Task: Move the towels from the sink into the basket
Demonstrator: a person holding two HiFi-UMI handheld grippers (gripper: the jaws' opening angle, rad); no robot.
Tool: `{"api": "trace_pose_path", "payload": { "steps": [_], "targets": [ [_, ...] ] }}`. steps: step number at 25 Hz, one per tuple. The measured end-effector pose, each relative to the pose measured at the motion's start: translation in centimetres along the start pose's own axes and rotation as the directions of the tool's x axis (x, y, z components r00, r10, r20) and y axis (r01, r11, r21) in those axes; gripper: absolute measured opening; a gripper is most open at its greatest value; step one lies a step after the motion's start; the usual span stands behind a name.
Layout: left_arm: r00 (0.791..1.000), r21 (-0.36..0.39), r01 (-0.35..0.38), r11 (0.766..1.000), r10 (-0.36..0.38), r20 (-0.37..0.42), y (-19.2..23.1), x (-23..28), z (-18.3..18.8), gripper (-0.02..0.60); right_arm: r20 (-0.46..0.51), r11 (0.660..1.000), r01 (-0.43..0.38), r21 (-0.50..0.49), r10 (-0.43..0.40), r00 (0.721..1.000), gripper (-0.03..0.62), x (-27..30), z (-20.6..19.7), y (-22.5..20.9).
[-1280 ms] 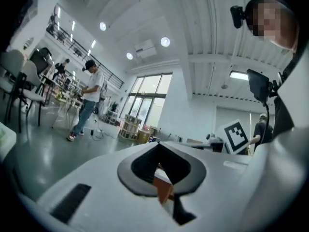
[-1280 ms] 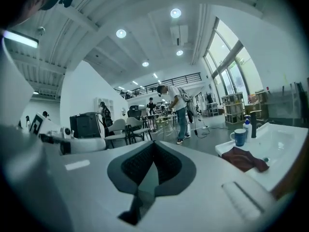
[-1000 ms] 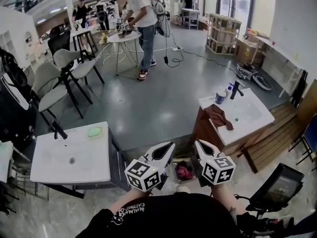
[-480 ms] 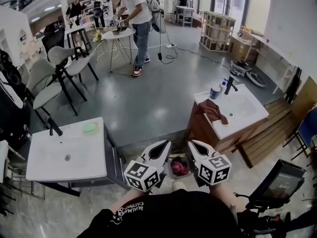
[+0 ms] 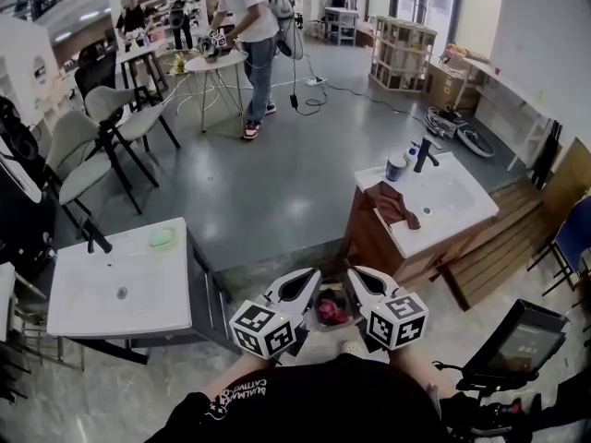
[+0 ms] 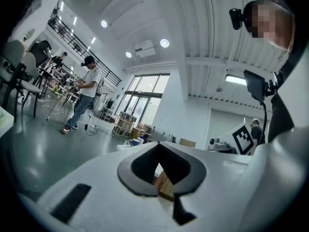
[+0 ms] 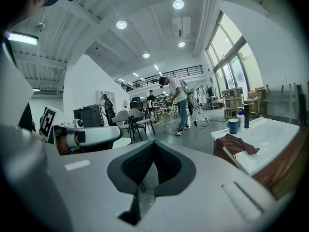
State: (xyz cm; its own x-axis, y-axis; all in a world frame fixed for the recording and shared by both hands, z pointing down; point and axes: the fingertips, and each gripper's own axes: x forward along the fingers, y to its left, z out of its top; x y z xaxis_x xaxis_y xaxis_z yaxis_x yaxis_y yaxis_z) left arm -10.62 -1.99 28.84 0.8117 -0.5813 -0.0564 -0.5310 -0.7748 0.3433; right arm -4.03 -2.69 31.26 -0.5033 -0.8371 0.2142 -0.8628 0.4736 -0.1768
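Note:
A dark red towel [image 5: 392, 203] hangs over the near left edge of the white sink [image 5: 462, 201] on a wooden cabinet at the right; the right gripper view shows the same towel [image 7: 236, 144] on the sink [image 7: 275, 129]. On the floor between my grippers stands a small basket [image 5: 325, 295] with a pink cloth [image 5: 334, 312] inside. My left gripper [image 5: 312, 273] and right gripper [image 5: 353, 273] are held close to my body, side by side, both shut and holding nothing. In the gripper views the left gripper's [image 6: 158, 144] and right gripper's [image 7: 153, 143] tips meet.
A second white sink [image 5: 120, 284] with a green pad [image 5: 162, 238] stands at the left. A blue cup [image 5: 395, 168] and black faucet [image 5: 425, 153] sit on the right sink. Wooden slats [image 5: 499, 247] lie beyond it. Chairs [image 5: 102, 146] and a person [image 5: 242, 26] at a table are farther back.
The view has drawn nearer: both sinks sit a little closer and lower-left in the head view. Both grippers stay shut and side by side.

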Motion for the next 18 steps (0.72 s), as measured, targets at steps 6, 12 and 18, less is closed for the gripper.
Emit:
{"api": "trace_pose_path", "payload": {
  "steps": [6, 12, 18],
  "targets": [
    [0.998, -0.001, -0.053, 0.999, 0.053, -0.034, 1.3, 3.5, -1.2, 0.001, 0.071, 0.994, -0.036, 0.103, 0.029, 0.997, 0.005, 0.3, 1.2, -4.0],
    [0.998, 0.0, -0.06, 0.998, 0.06, -0.035, 1.3, 11.4, -2.2, 0.001, 0.076, 0.99, -0.081, 0.118, 0.072, 0.994, 0.005, 0.6, 2.3, -11.3],
    [0.998, -0.062, -0.063, 0.996, 0.062, -0.019, 1.4, 21.4, -3.8, 0.002, 0.062, 0.988, -0.1, 0.114, 0.093, 0.994, 0.005, 0.8, 3.4, -20.9]
  ]
}}
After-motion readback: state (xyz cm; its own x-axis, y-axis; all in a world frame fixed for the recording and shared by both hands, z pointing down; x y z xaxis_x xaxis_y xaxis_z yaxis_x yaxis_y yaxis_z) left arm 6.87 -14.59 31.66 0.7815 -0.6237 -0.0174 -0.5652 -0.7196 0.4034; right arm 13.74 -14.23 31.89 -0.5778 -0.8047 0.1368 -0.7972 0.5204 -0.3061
